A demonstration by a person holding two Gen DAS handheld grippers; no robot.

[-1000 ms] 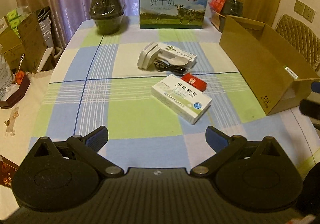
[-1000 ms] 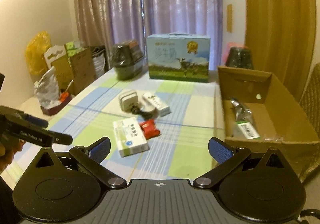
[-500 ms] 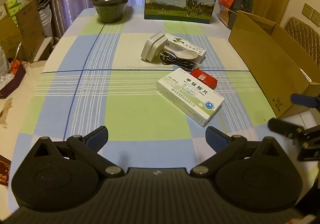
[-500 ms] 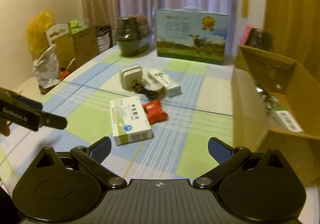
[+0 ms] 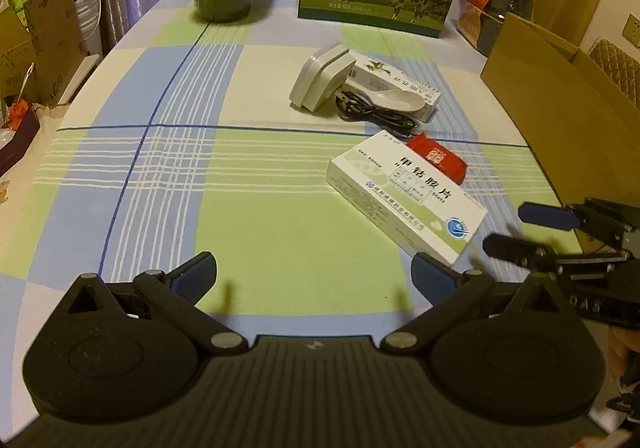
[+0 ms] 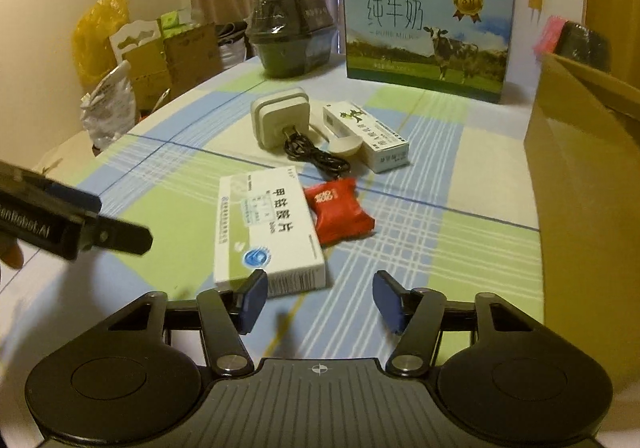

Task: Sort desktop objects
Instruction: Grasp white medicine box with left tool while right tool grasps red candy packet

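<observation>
Right gripper (image 6: 318,302) low over tablecloth (image 6: 400,248), jaws apart, empty, just short of near end of white medicine box (image 6: 266,232). Left gripper (image 5: 314,274) jaws wide apart, empty, hovering over green square. Red packet (image 6: 340,214) touching box's right side. Beyond: black cable (image 6: 316,158), white charger (image 6: 280,122), spoon (image 6: 346,146) against long white carton (image 6: 366,132). Cardboard box (image 6: 580,176) at right edge. Far end: dark wrapped pot (image 6: 290,34), milk carton (image 6: 426,36).

Open left tongs (image 5: 314,274) above checked tablecloth (image 5: 280,232), white medicine box (image 5: 406,194) just ahead.
</observation>
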